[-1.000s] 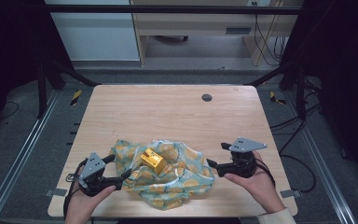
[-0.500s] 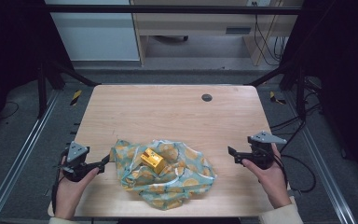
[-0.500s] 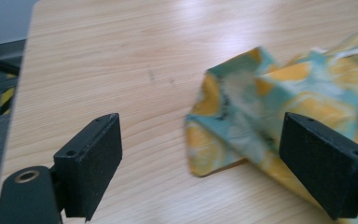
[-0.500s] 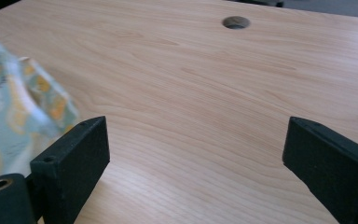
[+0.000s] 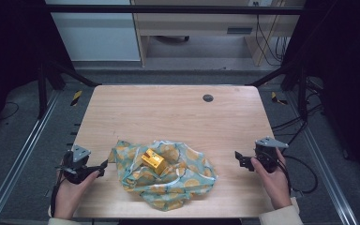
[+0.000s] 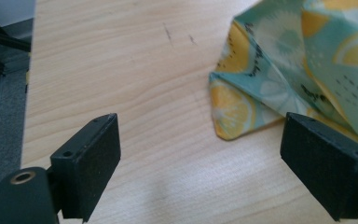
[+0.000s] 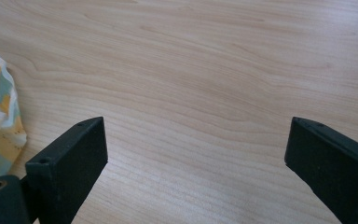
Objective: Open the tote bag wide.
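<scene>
Your left gripper point(image 5: 104, 165) sits wide open and empty just beside the left corner of the crumpled lemon-print cloth point(image 5: 168, 176), which lies at the near middle of the wooden table point(image 5: 168, 112) with a small yellow box point(image 5: 153, 160) on it, while your right gripper point(image 5: 238, 157) holds nothing, jaws spread wide over bare wood, apart from the cloth.

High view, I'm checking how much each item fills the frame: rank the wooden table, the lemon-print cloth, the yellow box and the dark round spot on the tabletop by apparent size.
1. Wooden table
2. Lemon-print cloth
3. Yellow box
4. Dark round spot, which lies farther from the camera.
</scene>
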Demonstrator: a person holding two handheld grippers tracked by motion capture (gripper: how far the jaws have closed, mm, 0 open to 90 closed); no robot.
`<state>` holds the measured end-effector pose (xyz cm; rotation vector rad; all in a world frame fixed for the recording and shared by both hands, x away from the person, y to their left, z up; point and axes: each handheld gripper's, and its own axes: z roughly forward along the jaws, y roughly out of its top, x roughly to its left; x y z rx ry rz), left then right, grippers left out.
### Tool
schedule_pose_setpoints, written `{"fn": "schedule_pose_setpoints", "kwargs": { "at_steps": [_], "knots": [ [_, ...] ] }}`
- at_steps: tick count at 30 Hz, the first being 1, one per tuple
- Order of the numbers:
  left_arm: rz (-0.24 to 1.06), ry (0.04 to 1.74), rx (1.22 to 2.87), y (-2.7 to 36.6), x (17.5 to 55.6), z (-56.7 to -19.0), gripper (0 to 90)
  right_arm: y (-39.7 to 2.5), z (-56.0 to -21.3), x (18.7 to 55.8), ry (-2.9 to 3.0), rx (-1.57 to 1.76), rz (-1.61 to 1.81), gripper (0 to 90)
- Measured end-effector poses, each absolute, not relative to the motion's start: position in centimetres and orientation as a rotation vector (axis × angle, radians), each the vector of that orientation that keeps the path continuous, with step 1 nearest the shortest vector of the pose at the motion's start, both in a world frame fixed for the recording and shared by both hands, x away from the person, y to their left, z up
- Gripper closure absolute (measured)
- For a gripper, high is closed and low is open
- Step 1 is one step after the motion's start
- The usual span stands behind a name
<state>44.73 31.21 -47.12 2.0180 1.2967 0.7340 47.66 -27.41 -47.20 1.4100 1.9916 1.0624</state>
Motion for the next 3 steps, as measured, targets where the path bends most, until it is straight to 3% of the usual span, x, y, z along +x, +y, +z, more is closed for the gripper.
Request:
{"fn": "schedule_pose_setpoints", "kwargs": {
  "at_steps": [3],
  "knots": [
    [0.724, 1.284, 2.049, 30.81, 44.74, -47.32, 11.3, -27.21, -47.26, 47.60, 2.003, 1.416, 1.068, 6.4]
  ]
}}
